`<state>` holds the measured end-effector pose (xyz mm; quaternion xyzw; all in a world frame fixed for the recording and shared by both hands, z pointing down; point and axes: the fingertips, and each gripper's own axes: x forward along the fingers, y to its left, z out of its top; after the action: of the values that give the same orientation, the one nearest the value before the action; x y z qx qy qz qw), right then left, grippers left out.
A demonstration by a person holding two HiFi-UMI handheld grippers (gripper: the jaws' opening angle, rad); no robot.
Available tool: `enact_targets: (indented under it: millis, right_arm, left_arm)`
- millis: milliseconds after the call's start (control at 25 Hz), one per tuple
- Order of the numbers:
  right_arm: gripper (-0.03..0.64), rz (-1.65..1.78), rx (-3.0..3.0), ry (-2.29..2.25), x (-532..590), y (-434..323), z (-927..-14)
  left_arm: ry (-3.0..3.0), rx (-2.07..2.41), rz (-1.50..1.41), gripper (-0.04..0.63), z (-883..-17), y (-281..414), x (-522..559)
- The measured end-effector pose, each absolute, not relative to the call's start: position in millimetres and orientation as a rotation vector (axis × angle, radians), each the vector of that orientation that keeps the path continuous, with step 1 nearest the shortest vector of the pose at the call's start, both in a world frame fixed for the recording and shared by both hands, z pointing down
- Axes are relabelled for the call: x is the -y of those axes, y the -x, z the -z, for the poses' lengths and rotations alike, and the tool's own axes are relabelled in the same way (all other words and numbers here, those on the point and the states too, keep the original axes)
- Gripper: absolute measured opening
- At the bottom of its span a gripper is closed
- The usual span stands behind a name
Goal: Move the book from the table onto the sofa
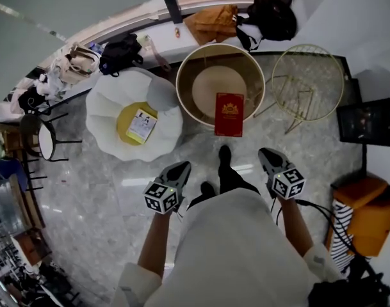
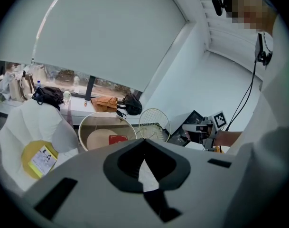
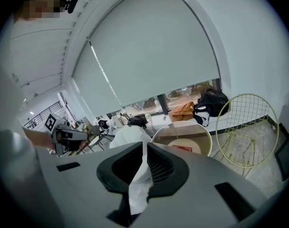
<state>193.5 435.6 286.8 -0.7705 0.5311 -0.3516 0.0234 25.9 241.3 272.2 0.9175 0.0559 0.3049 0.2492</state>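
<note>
Two risks stand out for you, read from left to right. On the white petal-shaped sofa (image 1: pixel 105 117) a booklet (image 1: pixel 141 125) lies on the yellow cushion (image 1: pixel 126 115), so a careless drop could land the book on it or let it slide off the curved seat. Your left gripper (image 1: pixel 180 167) has its jaws pressed together on nothing, with only a white sliver at the seam; arrive like that and you will shove the red book (image 1: pixel 229 114) instead of gripping it. That book lies flat on the round table (image 1: pixel 188 98), its near edge at the rim closest to you. It is ahead of both grippers and between them, nearer the right one, touching neither. Your right gripper (image 1: pixel 266 153) is likewise closed and empty, and the wire side table (image 1: pixel 310 69) stands just beyond it, where a wide swing could snag
</note>
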Motion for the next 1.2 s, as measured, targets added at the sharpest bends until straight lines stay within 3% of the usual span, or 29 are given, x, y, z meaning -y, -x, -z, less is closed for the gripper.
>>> enact_targets:
  millis: [400,880,1200]
  right_arm:
    - [0.048,1.270,-1.683,2.244,-424.8,-237.7,-348.5]
    - [0.051,1.469,-1.604,2.147,-434.5,-256.7,-419.0]
    - [0.120,1.609,-1.557,2.069,-428.8,-253.0,-492.6]
  left_arm:
    - [-2.458,-0.150,-0.929,0.002,-311.3,-95.5,-248.8]
    - [-2.372,-0.167,-1.041,0.003,-369.3,-130.4,-256.8]
    - [-2.285,-0.205,-1.132,0.005,-446.0,-138.2,-256.5]
